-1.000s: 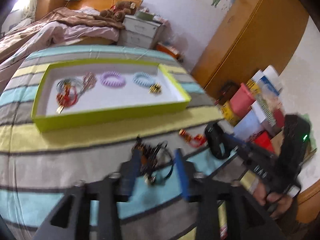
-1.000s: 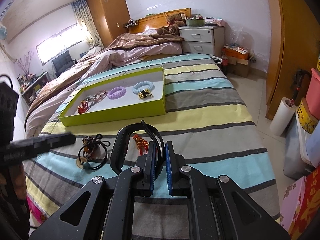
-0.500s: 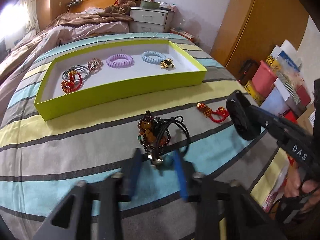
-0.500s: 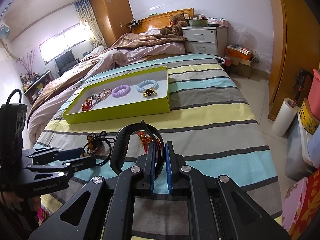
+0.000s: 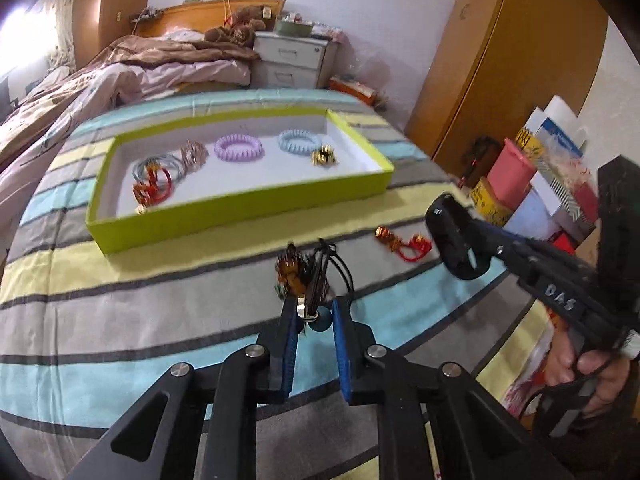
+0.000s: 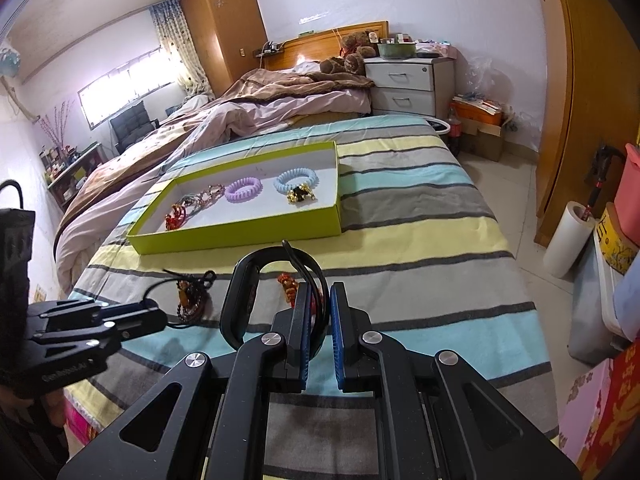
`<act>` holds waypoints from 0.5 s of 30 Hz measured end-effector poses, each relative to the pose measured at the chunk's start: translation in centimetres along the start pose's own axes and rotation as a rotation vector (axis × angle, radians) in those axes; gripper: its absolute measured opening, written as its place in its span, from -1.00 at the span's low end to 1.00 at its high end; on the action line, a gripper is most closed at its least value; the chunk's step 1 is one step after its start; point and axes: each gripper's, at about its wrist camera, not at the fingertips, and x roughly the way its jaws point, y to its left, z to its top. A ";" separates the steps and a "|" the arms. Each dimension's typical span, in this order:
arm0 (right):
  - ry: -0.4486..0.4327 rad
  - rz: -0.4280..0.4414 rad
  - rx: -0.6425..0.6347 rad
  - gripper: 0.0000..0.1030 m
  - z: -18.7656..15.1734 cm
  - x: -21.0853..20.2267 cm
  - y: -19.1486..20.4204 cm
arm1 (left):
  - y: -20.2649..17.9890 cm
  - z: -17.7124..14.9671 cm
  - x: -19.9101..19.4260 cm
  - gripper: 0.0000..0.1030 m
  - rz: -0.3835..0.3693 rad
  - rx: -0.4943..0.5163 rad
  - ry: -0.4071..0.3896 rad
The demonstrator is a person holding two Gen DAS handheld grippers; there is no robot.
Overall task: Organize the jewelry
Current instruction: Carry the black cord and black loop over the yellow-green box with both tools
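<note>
A lime green tray [image 5: 240, 204] [image 6: 240, 232] on the striped bedspread holds purple [image 5: 239, 147] and blue [image 5: 299, 142] coil bands and other pieces. My left gripper [image 5: 314, 314] has its jaws closed around the near end of a beaded necklace with black cord [image 5: 304, 276] [image 6: 192, 296] on the bed. My right gripper [image 6: 320, 304] [image 5: 472, 248] is shut on a black wristband [image 6: 256, 292] [image 5: 452, 240], held just above the bed. A red knotted charm [image 5: 402, 242] [image 6: 290, 286] lies between them.
Rumpled pink and brown bedding [image 6: 256, 108] lies beyond the tray. A white nightstand [image 6: 408, 84] and wooden wardrobe [image 5: 512, 68] stand at the far right. Boxes and bags [image 5: 540, 184] crowd the floor beside the bed's right edge.
My left gripper has moved forward to the beaded necklace and closed from wide open onto its near end. The right gripper stays shut on the wristband, nearly still.
</note>
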 end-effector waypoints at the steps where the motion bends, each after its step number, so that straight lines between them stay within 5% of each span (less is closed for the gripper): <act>1: -0.002 -0.001 -0.002 -0.81 0.2 0.0 0.1 | 0.1 0.3 -0.5 -0.67 -0.003 0.001 -0.015; 15: -0.010 0.021 -0.059 -0.81 4.5 2.1 2.1 | 4.4 6.7 -2.1 -0.67 -0.003 -0.068 -0.114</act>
